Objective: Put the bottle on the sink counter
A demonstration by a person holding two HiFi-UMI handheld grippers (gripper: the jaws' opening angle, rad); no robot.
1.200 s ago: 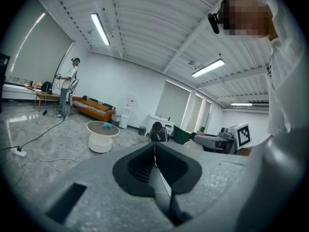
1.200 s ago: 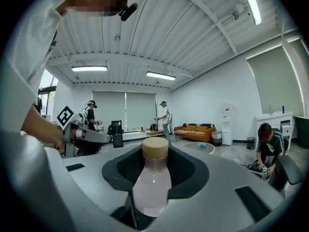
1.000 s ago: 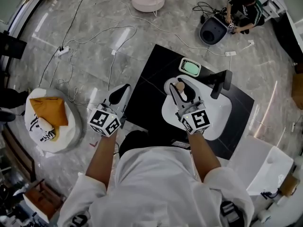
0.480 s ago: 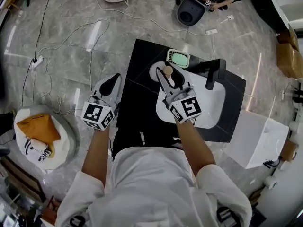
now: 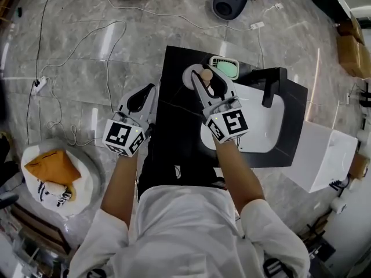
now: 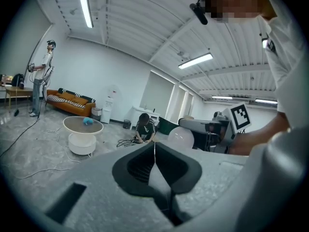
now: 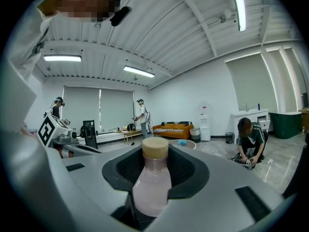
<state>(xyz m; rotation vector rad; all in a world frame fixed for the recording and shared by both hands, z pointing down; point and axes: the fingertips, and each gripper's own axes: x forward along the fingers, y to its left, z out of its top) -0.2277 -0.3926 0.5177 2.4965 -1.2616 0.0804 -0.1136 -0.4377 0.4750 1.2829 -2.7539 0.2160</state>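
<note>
My right gripper [image 5: 207, 83] is shut on a pale pink bottle with a tan cap [image 5: 206, 74]. It holds the bottle above the far left end of the black sink counter [image 5: 179, 126], just left of the white basin [image 5: 258, 126]. In the right gripper view the bottle [image 7: 153, 182] stands upright between the jaws of that gripper [image 7: 154, 178]. My left gripper [image 5: 141, 101] hangs over the floor at the counter's left edge. Its jaws are shut with nothing between them, as the left gripper view [image 6: 154, 164] shows.
A green soap dish [image 5: 224, 68] lies just right of the bottle, and a black faucet [image 5: 272, 88] stands behind the basin. A white cabinet [image 5: 322, 155] adjoins the counter's right side. Cables [image 5: 104, 45] cross the floor, a white seat with orange cloth [image 5: 55, 167] stands left, and a person [image 6: 144, 127] crouches beyond.
The right gripper has carried the bottle a little farther away, nearer the soap dish. The head view has shifted, and the left gripper has stayed by the counter's left edge.
</note>
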